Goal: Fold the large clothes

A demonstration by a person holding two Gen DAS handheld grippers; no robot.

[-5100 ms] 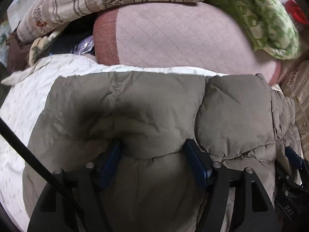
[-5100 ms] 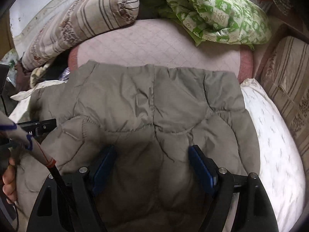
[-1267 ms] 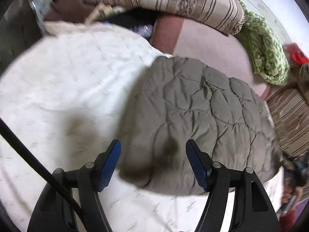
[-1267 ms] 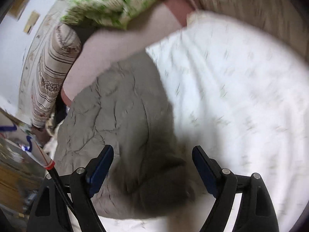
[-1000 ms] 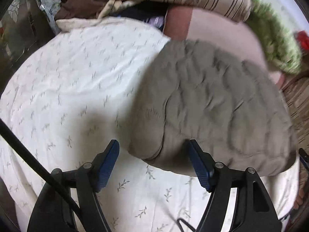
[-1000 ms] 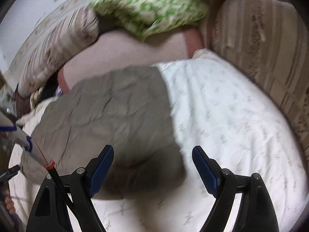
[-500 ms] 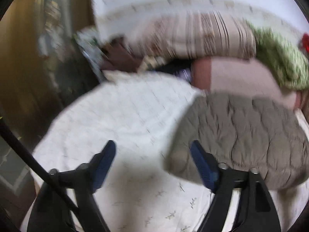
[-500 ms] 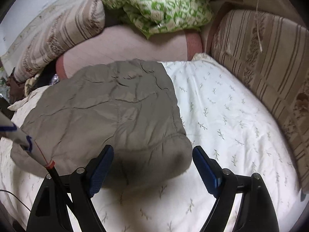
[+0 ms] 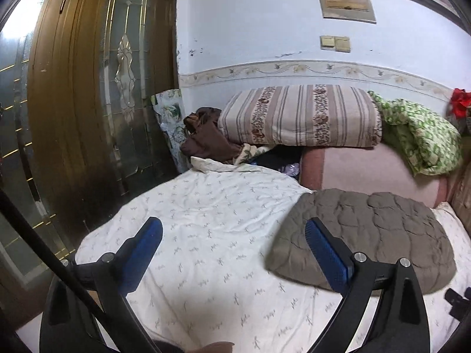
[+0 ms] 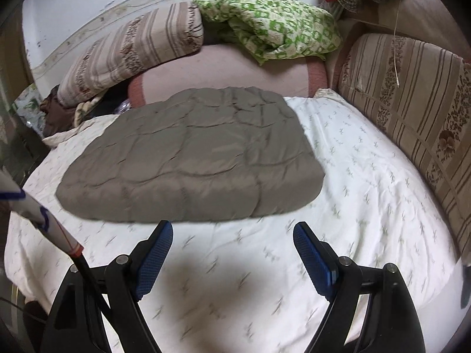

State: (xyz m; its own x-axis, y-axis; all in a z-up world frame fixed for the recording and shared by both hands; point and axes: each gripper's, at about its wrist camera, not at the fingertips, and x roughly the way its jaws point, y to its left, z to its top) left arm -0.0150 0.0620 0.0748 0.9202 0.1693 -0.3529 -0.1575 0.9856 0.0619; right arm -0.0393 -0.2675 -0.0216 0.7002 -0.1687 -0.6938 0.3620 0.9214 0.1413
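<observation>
A grey-brown quilted jacket lies folded into a flat rectangular bundle on the white patterned bed sheet. In the left wrist view the jacket lies at the right. My left gripper is open and empty, raised above the sheet to the left of the jacket, its right finger in front of the jacket's left end. My right gripper is open and empty, held back above the sheet just in front of the jacket's near edge.
A striped floral quilt, a green patterned blanket and a pink mat lie behind the jacket. A striped sofa back runs along the right. A wooden glass door stands at the left.
Both grippers have let go of the jacket and drawn back and up from it. The left view has swung up to show the wall and door. The jacket stays folded on the sheet.
</observation>
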